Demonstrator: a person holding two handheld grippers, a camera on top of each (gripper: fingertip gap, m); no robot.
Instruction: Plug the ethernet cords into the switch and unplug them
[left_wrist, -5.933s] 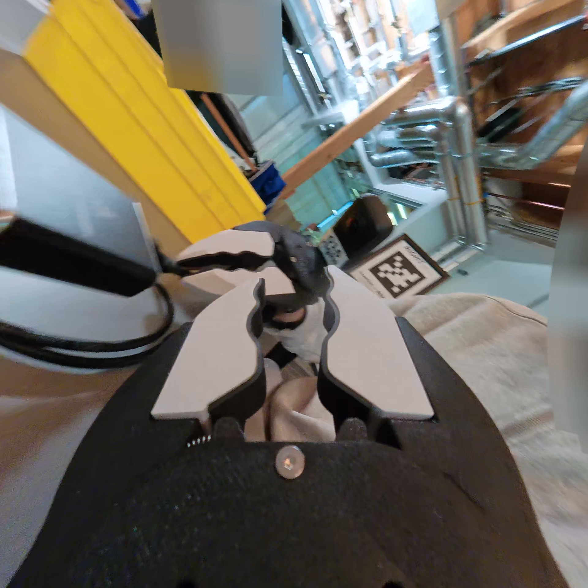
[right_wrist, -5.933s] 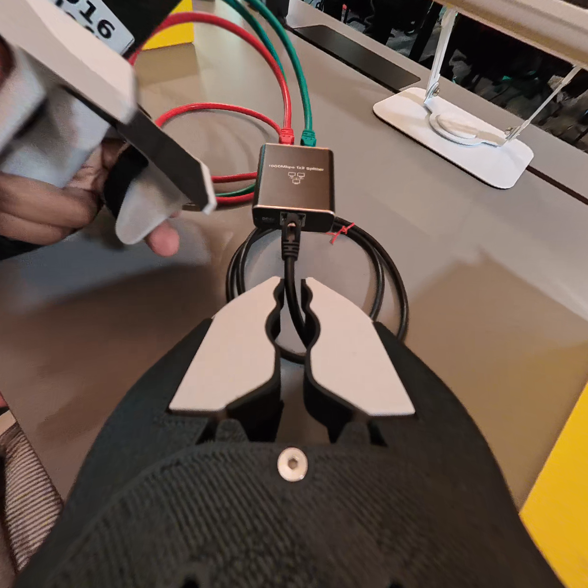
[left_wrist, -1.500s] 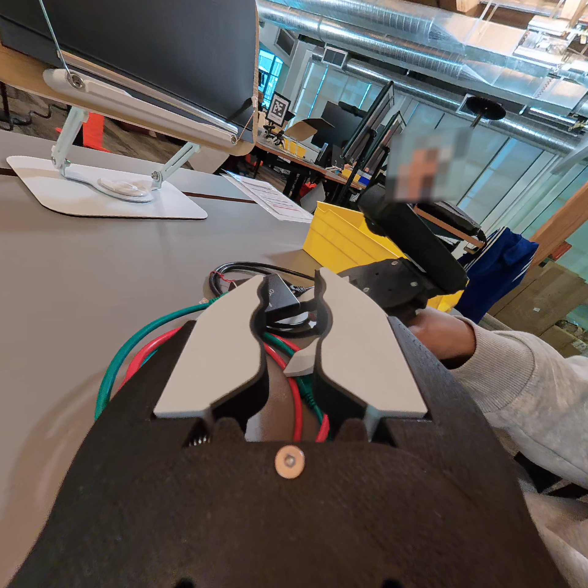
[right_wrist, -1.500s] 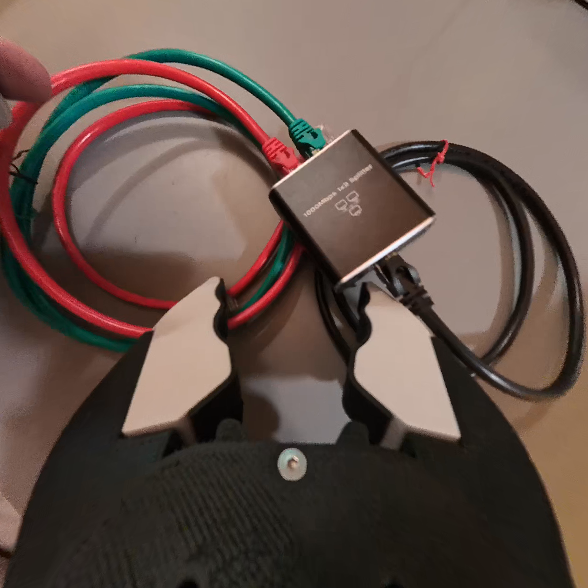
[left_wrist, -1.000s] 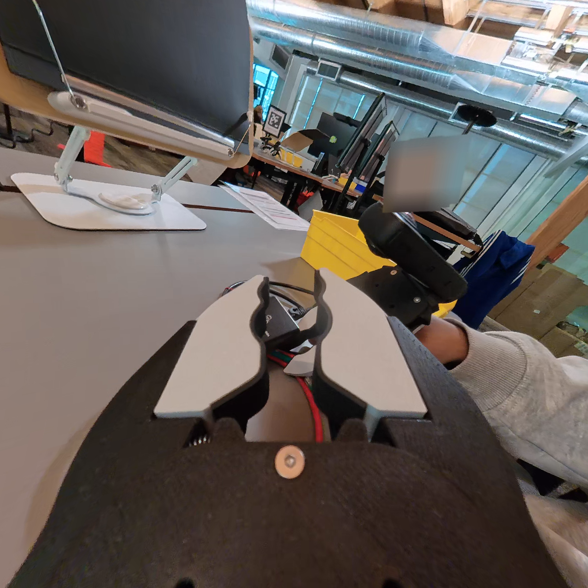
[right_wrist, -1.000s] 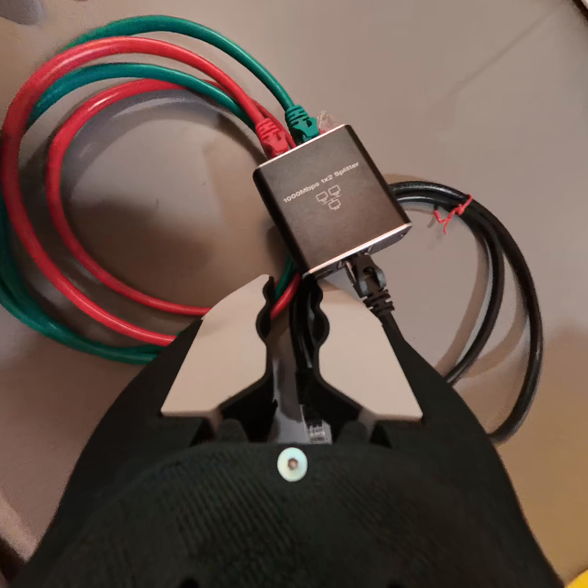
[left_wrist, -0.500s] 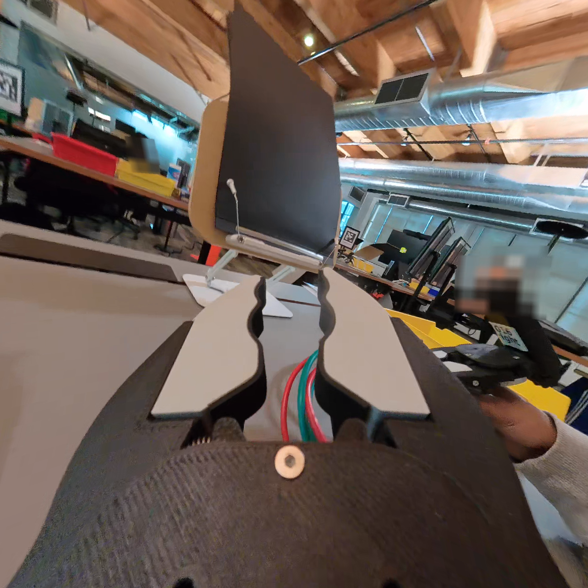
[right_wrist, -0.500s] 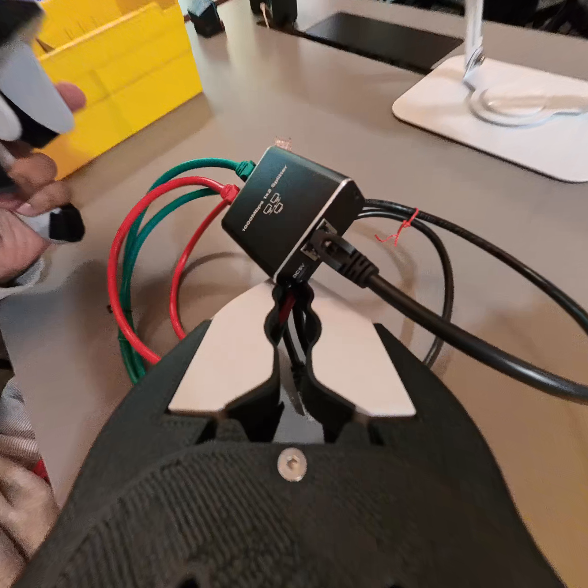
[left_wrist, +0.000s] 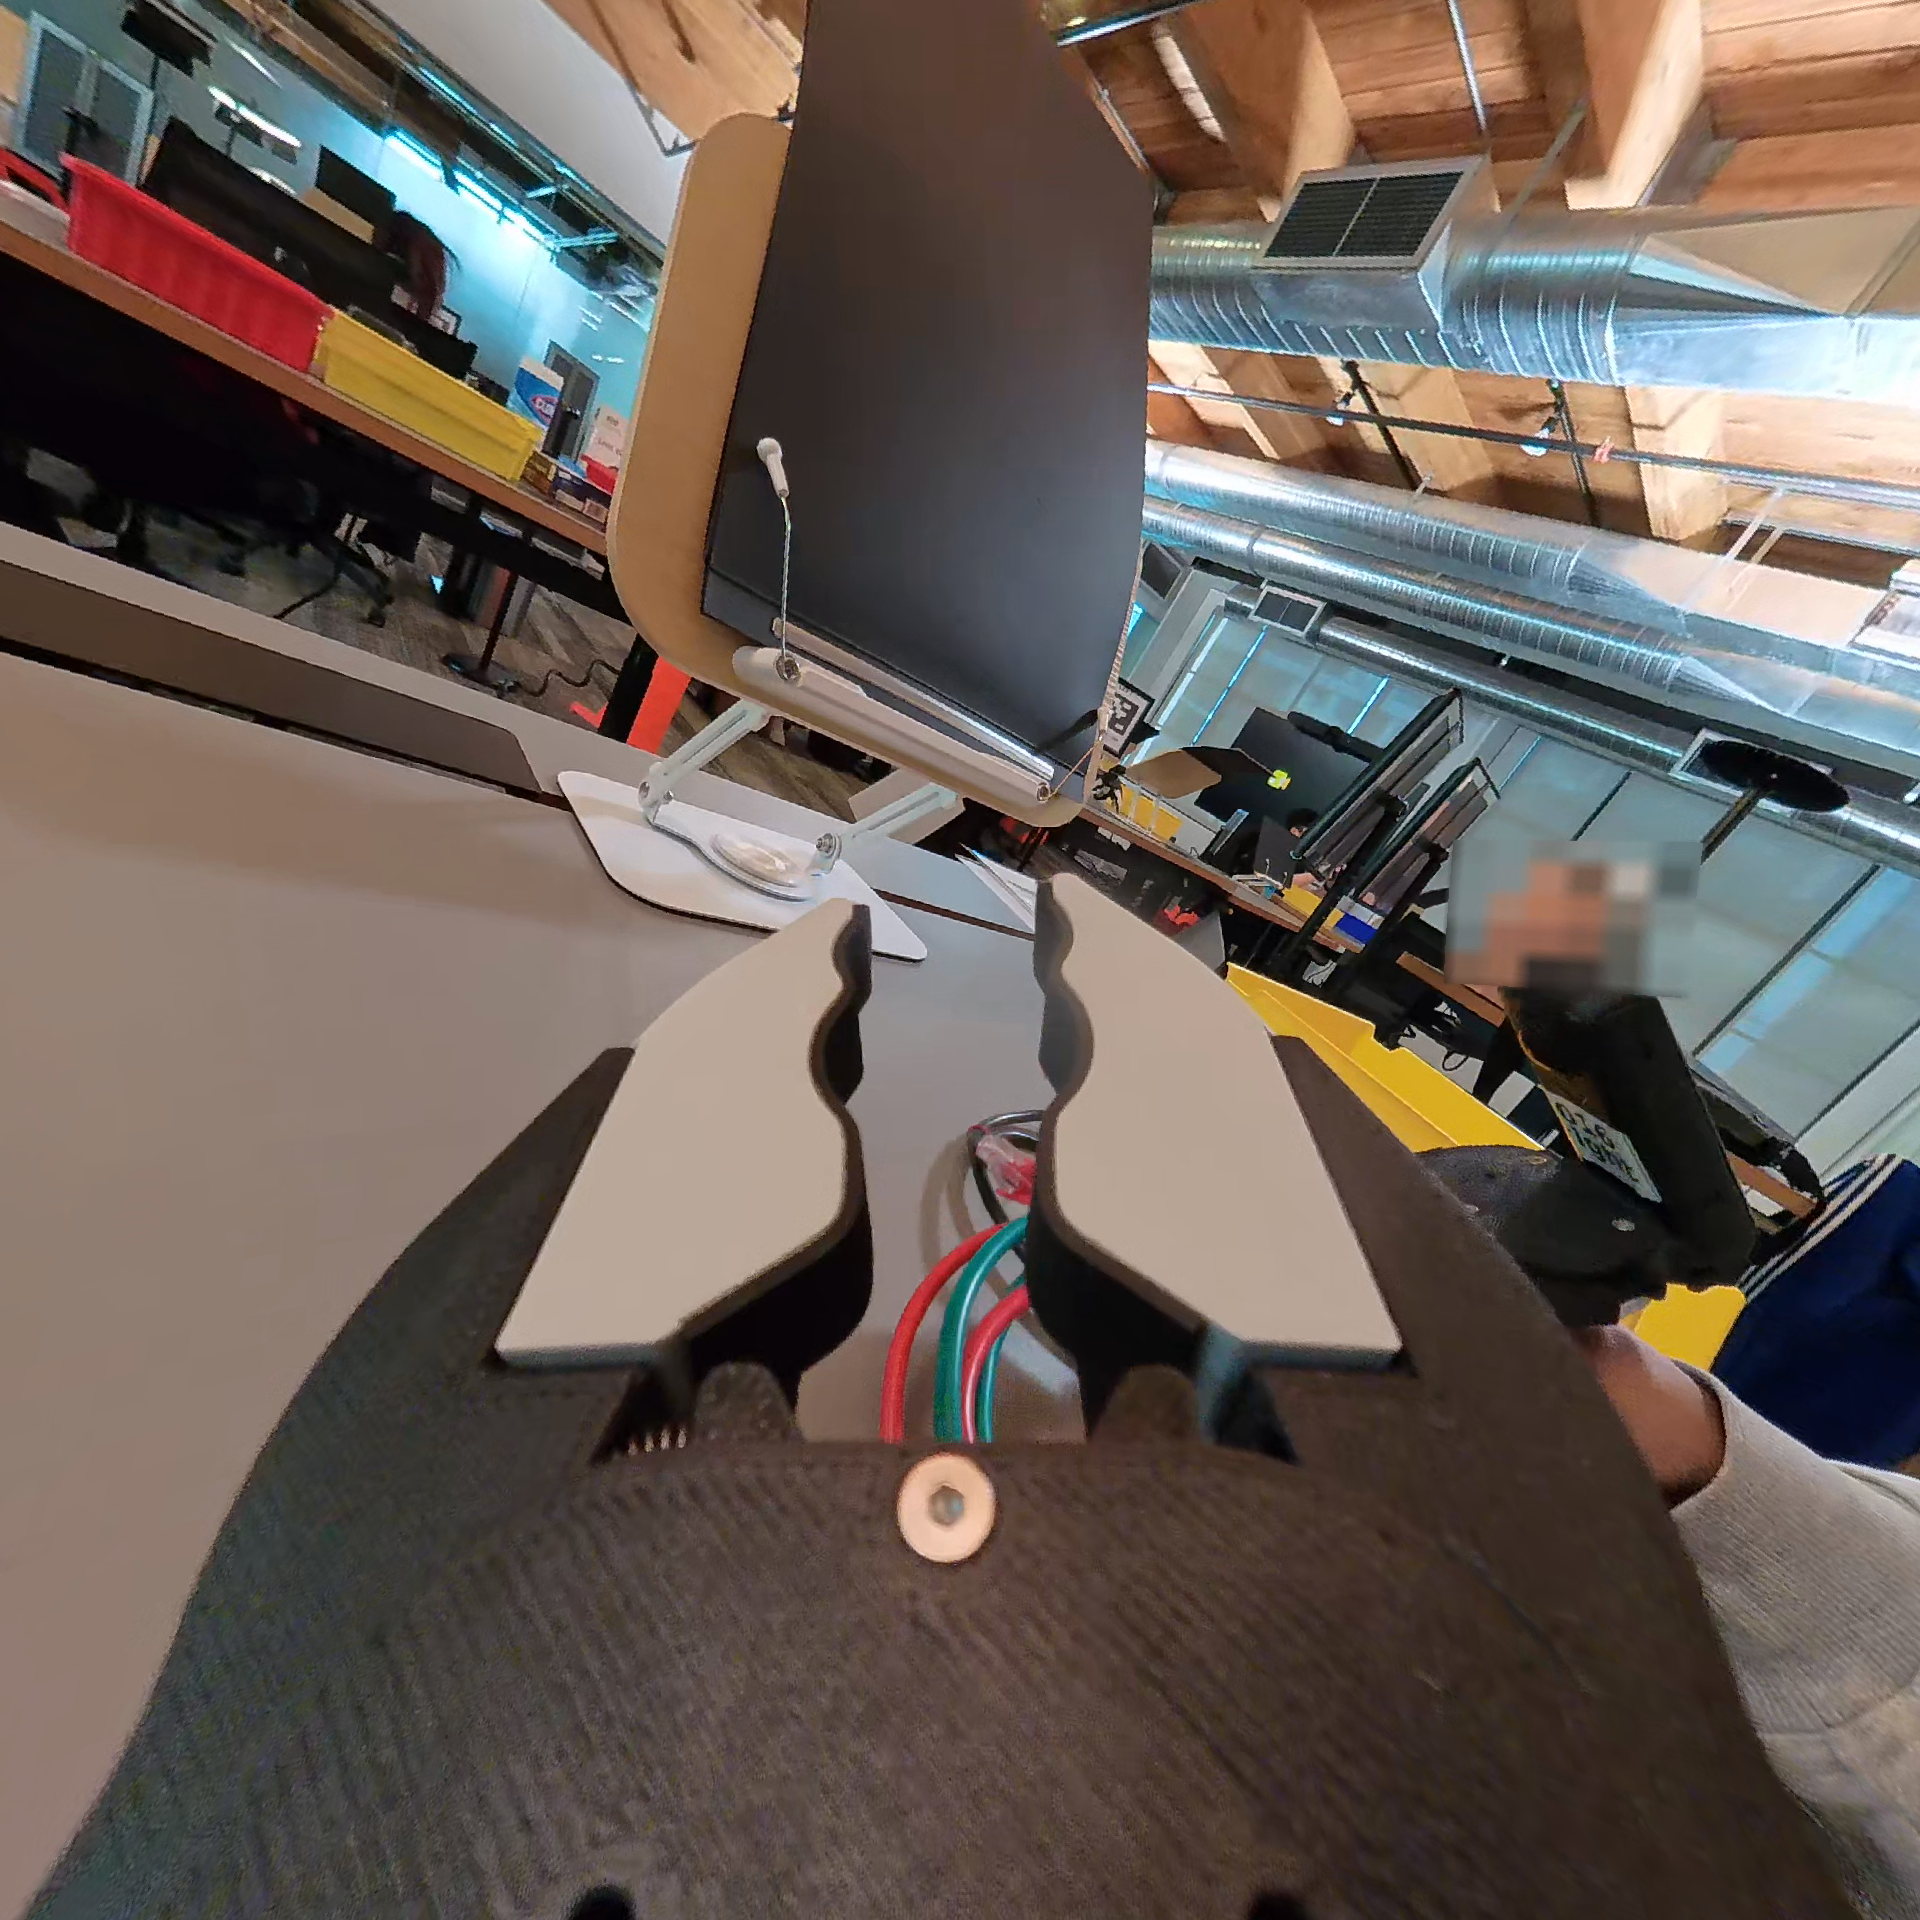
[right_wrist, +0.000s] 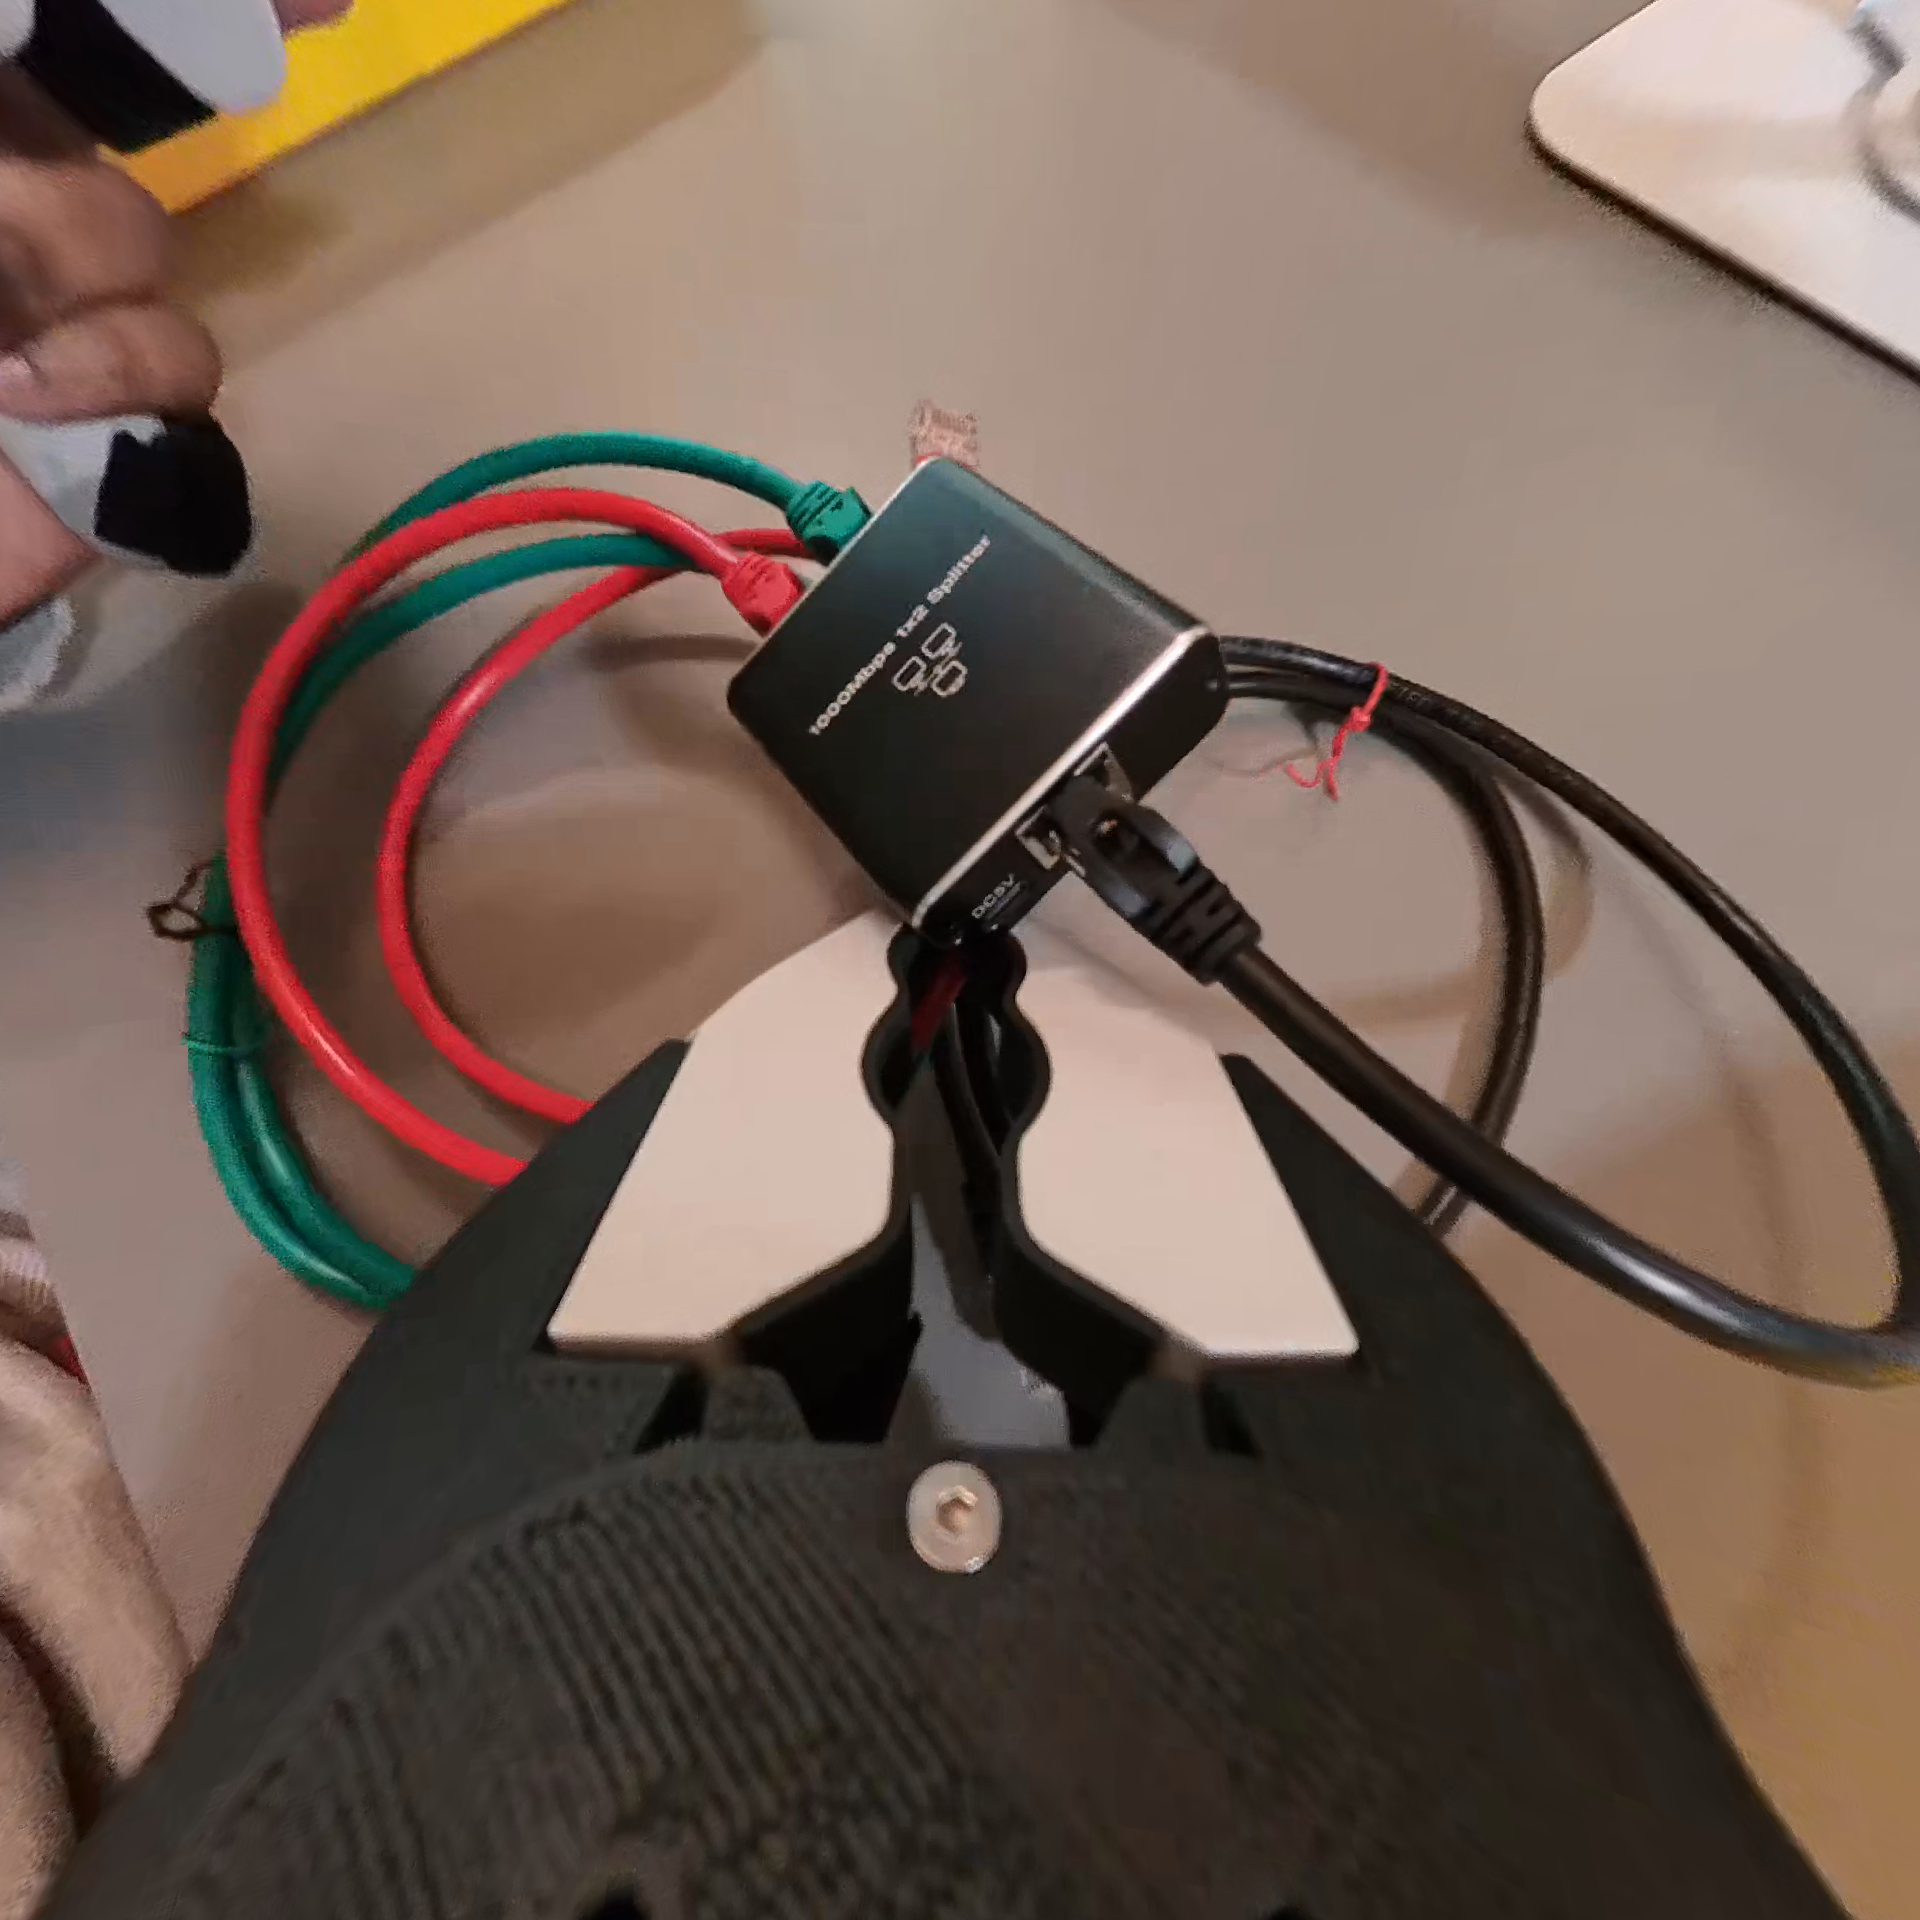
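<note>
The black switch (right_wrist: 977, 686) is tilted, its near corner at my right gripper's tips. A green cord (right_wrist: 623, 457) and a red cord (right_wrist: 312, 831) are plugged into its far side. A black cord (right_wrist: 1455, 1143) is plugged into its near side. My right gripper (right_wrist: 958, 951) is nearly closed on a black cord that runs between its fingers, with a bit of red beside it. My left gripper (left_wrist: 945, 904) is open and empty above the table. Red and green cord loops (left_wrist: 956, 1320) show between its fingers, lower down.
A stand with a black board (left_wrist: 935, 416) and a white base (left_wrist: 727, 883) stands on the grey table, its base also at the right wrist view's top right (right_wrist: 1714, 177). A yellow bin (left_wrist: 1382, 1081) is at the right. A person's hand (right_wrist: 83, 291) holds the left gripper.
The left gripper has tilted up from the switch and now looks across the table at the stand. The right gripper swung from above the switch to its near corner; the switch now sits tilted.
</note>
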